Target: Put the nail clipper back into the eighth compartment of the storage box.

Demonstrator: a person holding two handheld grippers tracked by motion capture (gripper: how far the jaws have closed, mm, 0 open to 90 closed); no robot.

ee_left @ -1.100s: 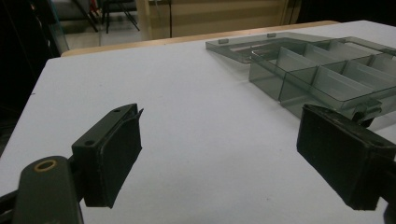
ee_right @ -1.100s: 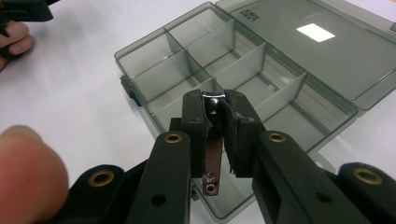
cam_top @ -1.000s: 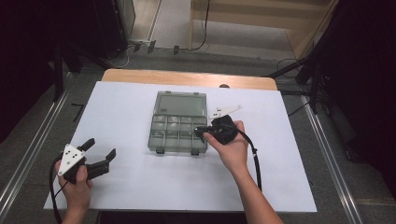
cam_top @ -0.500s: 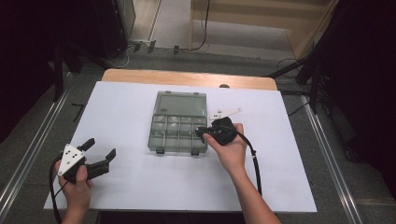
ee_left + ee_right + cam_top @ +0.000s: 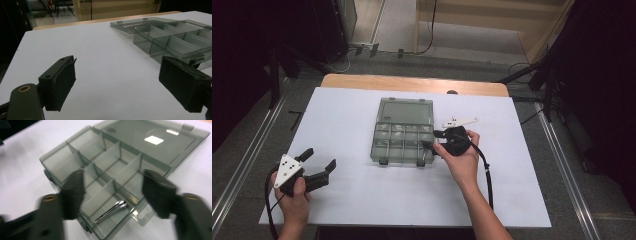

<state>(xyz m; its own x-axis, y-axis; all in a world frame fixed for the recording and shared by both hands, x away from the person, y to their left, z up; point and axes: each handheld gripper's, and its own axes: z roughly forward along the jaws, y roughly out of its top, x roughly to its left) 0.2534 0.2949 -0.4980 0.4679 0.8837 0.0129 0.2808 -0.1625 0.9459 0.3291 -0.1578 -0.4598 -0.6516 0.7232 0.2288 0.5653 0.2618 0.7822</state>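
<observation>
**Nail clipper dropped into organiser box, right gripper just opened**

White tabletop point(image 5: 362, 120) is seen on a wood-edged table, dark floor and cables around it. A smoky clear compartment organiser box point(image 5: 404, 131) is placed near the middle of the tabletop, lid laid flat open toward the far edge. A metal nail clipper point(image 5: 111, 212) is seen lying in the near right corner compartment, loose, untouched by the pads. The right gripper point(image 5: 112, 192) is held over that compartment; its jaws have just been opening and stand wide, nothing pinched. The left gripper point(image 5: 314, 167) is parked near the tabletop's near left corner, jaws wide and empty.

Step judged: release done. Next move likely calls for a lift clear of the dividers, then lid closing. Bare tabletop is left on both sides of the box; its near edge and latches sit just by the right gripper.
</observation>
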